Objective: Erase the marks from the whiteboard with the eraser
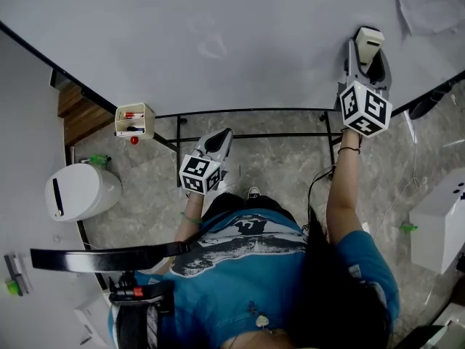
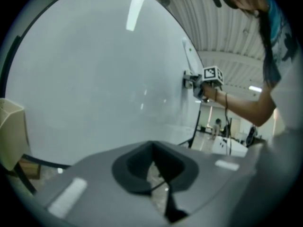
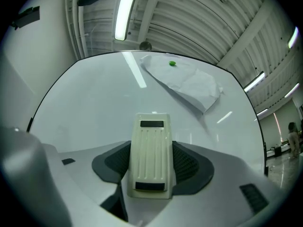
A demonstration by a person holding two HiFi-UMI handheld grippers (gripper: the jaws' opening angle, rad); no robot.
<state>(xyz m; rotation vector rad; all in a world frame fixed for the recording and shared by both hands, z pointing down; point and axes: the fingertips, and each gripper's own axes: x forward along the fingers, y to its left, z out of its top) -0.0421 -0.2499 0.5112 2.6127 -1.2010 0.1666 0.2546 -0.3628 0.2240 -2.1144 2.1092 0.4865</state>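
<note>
The whiteboard (image 1: 182, 27) fills the top of the head view, with only faint smudges (image 1: 211, 46) on it. My right gripper (image 1: 368, 51) is raised to the board near its lower right edge and is shut on a cream eraser (image 1: 369, 41). In the right gripper view the ribbed eraser (image 3: 151, 145) sits upright between the dark pads (image 3: 189, 167), pointing at the whiteboard (image 3: 94, 108). My left gripper (image 1: 220, 140) hangs lower, off the board, shut and empty. From the left gripper view (image 2: 152, 163) the right gripper (image 2: 196, 82) shows against the board (image 2: 94, 79).
A sheet of paper (image 3: 189, 82) is pinned by a green magnet (image 3: 172, 63) at the board's upper right. A cream marker tray (image 1: 134, 120) hangs at the board's lower edge. Below are the black stand frame (image 1: 251, 133), a white bin (image 1: 80, 191) and a white box (image 1: 443, 224).
</note>
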